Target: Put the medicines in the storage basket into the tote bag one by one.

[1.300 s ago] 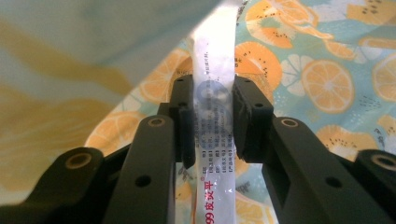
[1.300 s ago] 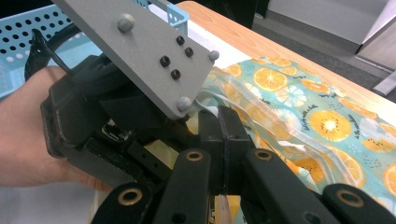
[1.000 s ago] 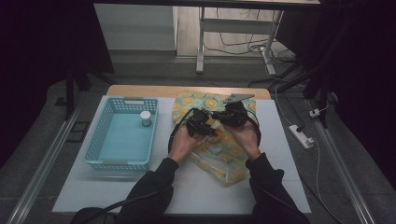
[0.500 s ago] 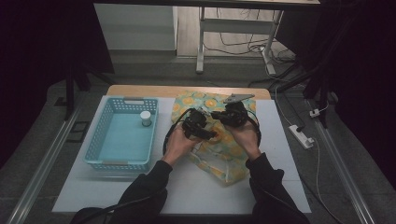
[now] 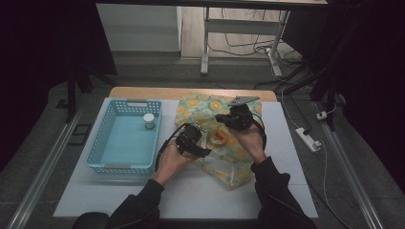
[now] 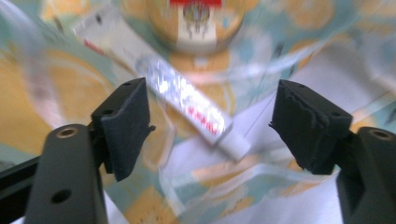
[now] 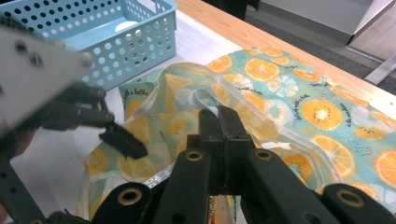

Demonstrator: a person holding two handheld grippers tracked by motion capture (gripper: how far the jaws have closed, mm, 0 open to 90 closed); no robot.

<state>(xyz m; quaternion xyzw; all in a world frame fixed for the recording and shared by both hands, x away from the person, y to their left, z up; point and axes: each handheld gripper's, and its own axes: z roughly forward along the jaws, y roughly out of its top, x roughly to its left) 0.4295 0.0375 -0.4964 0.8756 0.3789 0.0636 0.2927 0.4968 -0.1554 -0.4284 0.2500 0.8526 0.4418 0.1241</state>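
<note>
High view: both hands work over a clear, orange-print pouch [image 5: 224,143] on the white worktop [image 5: 191,191]. The blue basket [image 5: 125,138], holding a small jar [image 5: 149,121], sits at 9 o'clock from them. Since the earlier frames the left hand-held gripper [image 5: 199,149] has drawn back toward 7 o'clock.

Left gripper view: jaws wide apart, holding nothing. A silver tube [image 6: 187,106] lies inside the pouch between and just beyond them, long axis from 10 to 4 o'clock, white cap nearest. A round container [image 6: 196,23] sits at 12 o'clock.

Right gripper view: right hand-held gripper [image 7: 219,123] pinched tight on the pouch's rim, lifting it open. The left one is nearer the tube.
</note>
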